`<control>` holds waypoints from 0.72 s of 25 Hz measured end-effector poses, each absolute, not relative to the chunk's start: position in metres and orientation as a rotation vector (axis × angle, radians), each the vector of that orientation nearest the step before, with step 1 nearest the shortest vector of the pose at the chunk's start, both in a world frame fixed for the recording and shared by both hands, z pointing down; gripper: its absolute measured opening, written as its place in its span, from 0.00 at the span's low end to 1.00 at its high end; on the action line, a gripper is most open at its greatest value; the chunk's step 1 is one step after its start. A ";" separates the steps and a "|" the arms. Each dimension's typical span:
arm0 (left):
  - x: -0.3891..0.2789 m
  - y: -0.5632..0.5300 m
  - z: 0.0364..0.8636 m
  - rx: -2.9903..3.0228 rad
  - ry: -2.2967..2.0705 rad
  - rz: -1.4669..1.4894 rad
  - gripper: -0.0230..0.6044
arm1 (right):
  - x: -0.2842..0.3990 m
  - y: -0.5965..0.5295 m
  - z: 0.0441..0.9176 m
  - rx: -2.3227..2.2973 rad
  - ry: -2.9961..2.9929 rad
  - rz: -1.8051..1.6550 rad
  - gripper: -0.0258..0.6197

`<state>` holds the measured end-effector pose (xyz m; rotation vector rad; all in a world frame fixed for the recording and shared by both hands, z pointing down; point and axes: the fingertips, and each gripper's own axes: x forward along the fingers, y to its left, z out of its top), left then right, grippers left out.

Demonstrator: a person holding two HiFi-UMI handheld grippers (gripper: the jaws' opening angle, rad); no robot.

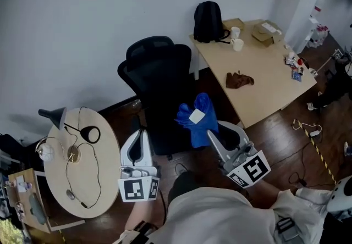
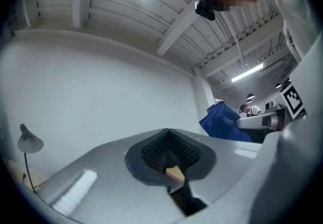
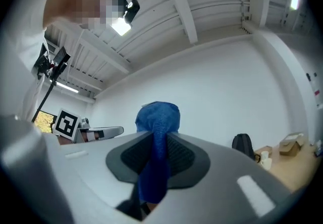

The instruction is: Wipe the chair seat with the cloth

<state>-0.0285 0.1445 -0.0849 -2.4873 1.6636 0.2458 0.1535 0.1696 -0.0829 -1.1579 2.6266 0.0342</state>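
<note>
Right hand-held gripper (image 1: 211, 136) around cloth (image 1: 202, 106)

Chair seat largely covered
The blue cloth (image 1: 199, 121) and right gripper (image 1: 215, 131) hide much of the chair seat (image 1: 164, 132); the cloth's lower end vanishes between the fingers (image 3: 212, 167), and small items (image 1: 295, 67) on the wooden desk (image 1: 264, 83) are too small to tell.

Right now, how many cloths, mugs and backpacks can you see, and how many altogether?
Cloths: 2, the blue cloth and the brown cloth
Mugs: 2
Backpack: 1
Total: 5
</note>
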 end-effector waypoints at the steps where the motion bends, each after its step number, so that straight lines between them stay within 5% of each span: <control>1: -0.021 0.168 -0.086 -2.485 1.661 0.255 0.14 | 0.163 0.191 -0.086 -1.143 2.625 0.048 0.16; 8: 0.023 0.266 -0.099 -2.493 1.635 0.267 0.14 | 0.210 0.285 -0.104 -1.129 2.594 0.059 0.16; 18: 0.013 0.358 -0.134 -2.502 1.542 0.320 0.14 | 0.185 0.372 -0.124 -1.139 2.571 0.080 0.16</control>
